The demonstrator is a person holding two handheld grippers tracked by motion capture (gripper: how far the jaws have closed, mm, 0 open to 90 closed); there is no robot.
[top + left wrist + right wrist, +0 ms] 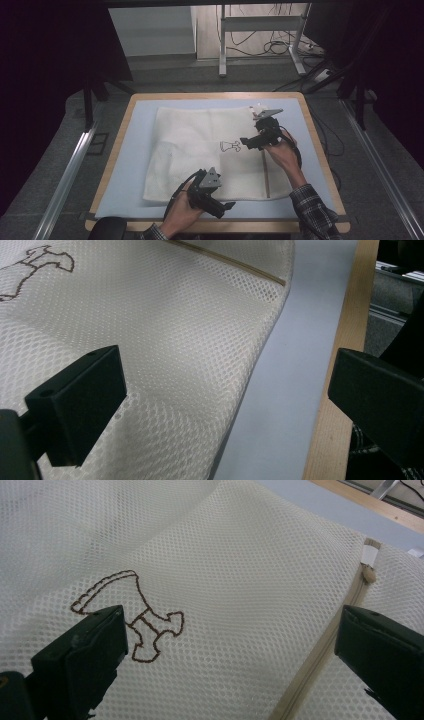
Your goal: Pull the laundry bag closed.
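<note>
A white mesh bag [200, 150] lies flat on the blue-grey mat [130, 165]. A brown stitched figure [230, 146] sits near its middle, and a beige zip [266, 175] runs down its right side. My left gripper [225, 209] hovers open over the bag's near edge; in the left gripper view [225, 375] its jaws straddle the mesh corner [190, 340] and bare mat [295, 365]. My right gripper [245, 144] stands open just right of the figure; in the right gripper view [230, 625] the stitched figure [145, 621] lies by one jaw, the zip [320, 650] and its pull [369, 572] by the other.
The mat rests on a wooden table [320, 145] whose rim [345, 315] shows beside the left gripper. Beyond the table stand metal desk legs [222, 45] with cables [275, 47] on the floor. Aluminium rails [70, 170] run along both sides.
</note>
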